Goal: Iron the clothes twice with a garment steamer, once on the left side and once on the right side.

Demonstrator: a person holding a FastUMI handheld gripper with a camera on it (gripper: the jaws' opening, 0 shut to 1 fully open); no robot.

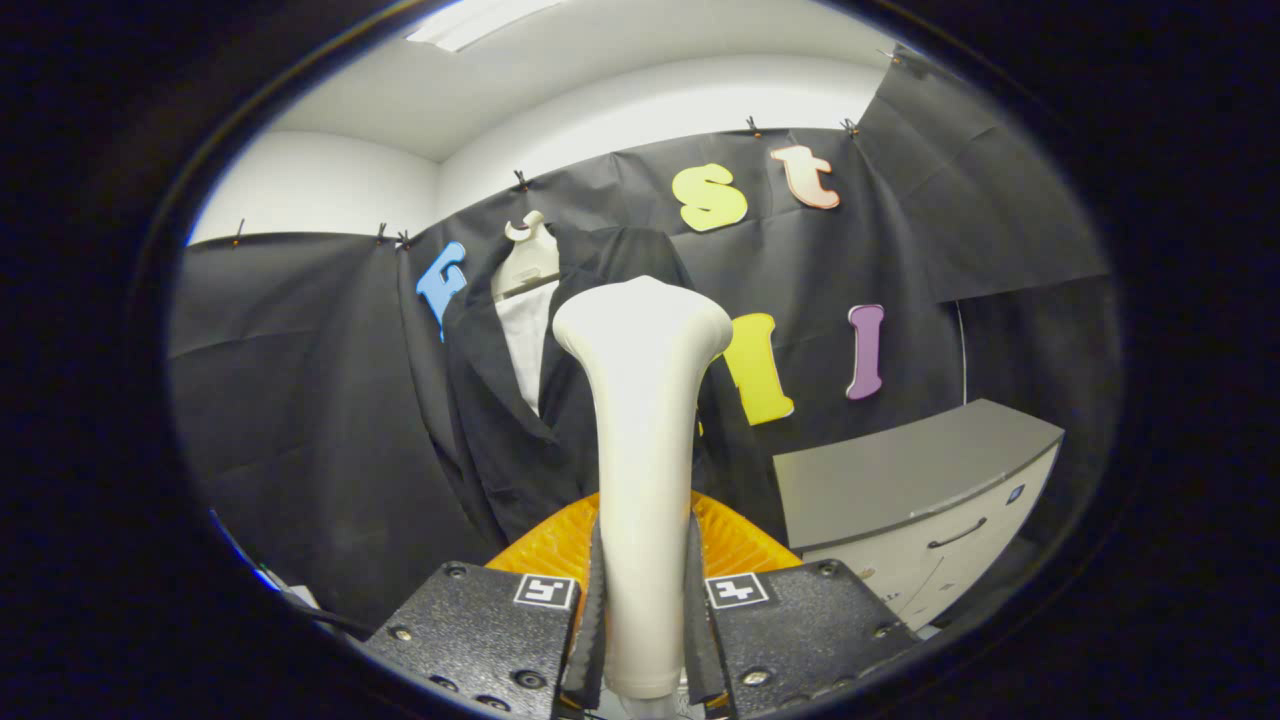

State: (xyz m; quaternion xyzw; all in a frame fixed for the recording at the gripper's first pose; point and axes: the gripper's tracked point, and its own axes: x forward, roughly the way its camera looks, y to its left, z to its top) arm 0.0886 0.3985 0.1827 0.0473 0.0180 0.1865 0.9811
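A cream garment steamer [643, 440] stands upright between my fingers, its wide head at the top. My gripper [643, 610] is shut on its handle, both pads pressing its sides. Beyond it hangs a black jacket [500, 420] over a white shirt [527, 345] on a pale mannequin form [528, 255]. The steamer's head sits in front of the jacket's right half and hides part of it; how far apart they are I cannot tell.
An orange ribbed object [735, 540] lies just behind the steamer's handle, low down. To the right stands a grey-topped white cabinet [920, 490] with a drawer handle. Black cloth walls close in the back and the left.
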